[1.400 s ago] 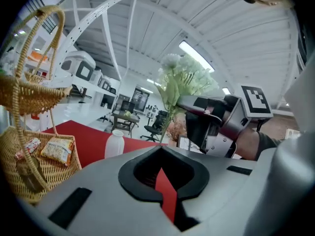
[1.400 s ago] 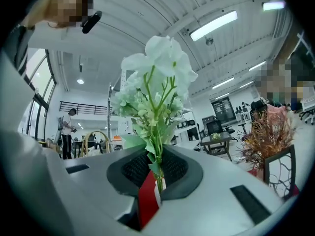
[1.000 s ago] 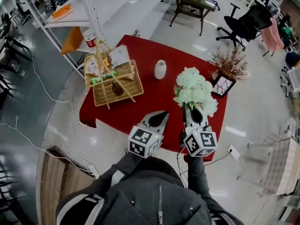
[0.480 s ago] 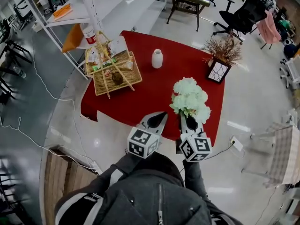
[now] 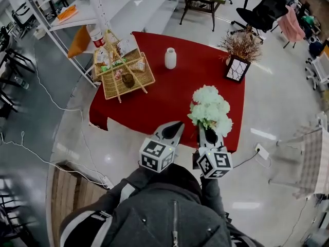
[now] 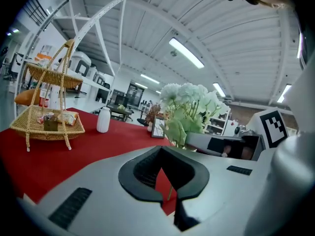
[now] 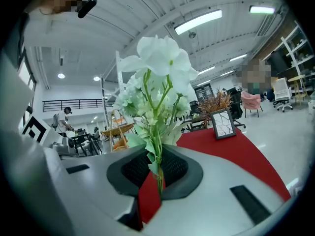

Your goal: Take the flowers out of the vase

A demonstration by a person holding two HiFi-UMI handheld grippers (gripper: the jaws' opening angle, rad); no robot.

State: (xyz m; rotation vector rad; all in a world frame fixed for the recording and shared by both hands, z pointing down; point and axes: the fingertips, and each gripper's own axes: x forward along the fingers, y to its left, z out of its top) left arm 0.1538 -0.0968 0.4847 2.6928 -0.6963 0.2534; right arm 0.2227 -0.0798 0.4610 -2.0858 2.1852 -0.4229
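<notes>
The right gripper (image 7: 158,180) squeezes the thin green stems of the flowers (image 7: 158,70) down low, so the white tops stand up and do not get squashed. The flowers are out of the vase (image 5: 170,58), which stands alone near the far edge of the red table (image 5: 154,107), and the bunch is over the near right corner. The left gripper (image 6: 169,199) is closed with nothing in it and sits just beside, I think because one gripper is enough for a light bunch.
</notes>
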